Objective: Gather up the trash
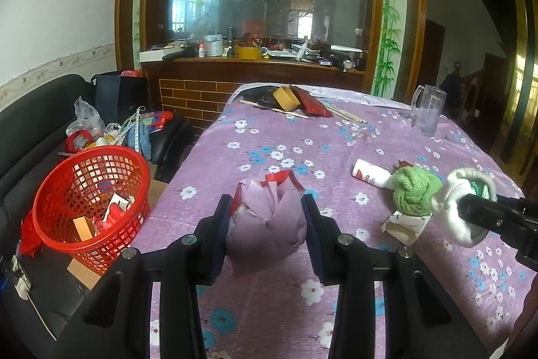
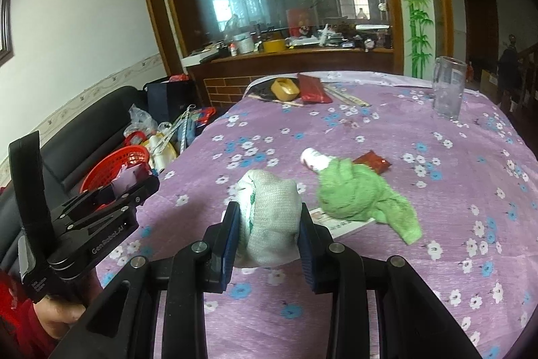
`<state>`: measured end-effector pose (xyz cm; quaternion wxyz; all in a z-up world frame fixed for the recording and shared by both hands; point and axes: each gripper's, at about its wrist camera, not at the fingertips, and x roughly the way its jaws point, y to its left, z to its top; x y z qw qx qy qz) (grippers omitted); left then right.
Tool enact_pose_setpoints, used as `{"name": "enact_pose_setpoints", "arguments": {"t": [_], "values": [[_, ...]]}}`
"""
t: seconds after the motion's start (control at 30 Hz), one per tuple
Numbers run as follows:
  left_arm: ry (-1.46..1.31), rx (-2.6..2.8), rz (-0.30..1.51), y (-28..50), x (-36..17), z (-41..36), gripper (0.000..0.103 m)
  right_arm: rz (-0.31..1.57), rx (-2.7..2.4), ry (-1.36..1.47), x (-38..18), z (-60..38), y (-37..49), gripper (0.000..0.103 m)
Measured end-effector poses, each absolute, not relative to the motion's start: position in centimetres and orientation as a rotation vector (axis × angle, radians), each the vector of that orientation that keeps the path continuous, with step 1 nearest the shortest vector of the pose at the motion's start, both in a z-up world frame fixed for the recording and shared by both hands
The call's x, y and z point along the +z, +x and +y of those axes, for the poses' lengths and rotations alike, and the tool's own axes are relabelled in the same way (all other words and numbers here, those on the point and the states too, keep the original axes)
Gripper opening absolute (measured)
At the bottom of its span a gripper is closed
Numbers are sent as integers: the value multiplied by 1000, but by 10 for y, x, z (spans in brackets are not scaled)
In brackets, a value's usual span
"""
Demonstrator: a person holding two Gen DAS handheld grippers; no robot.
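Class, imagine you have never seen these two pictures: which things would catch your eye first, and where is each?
First, the crumpled purple paper clamped between the left gripper fingers above the flowered tablecloth, and the white cloth wad held in the right gripper. Next, the red basket beside the table's left edge, already holding scraps, and the green towel lying mid-table.

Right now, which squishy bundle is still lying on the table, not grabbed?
The green cloth. It lies on the table beside the white bottle, while the white bundle and the purple paper wad are each pinched in a gripper.
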<state>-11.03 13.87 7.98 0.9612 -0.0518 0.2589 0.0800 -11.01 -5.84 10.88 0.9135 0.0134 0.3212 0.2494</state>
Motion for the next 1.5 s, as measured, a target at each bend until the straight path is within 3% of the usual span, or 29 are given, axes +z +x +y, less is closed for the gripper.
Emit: {"name": "enact_pose_setpoints", "arguments": {"t": [1.07, 1.5], "values": [[-306, 465, 495, -149, 90, 333, 39, 732, 794, -67, 141, 131, -67, 37], [-328, 496, 489, -139, 84, 357, 39, 785, 927, -68, 125, 219, -39, 37]]}}
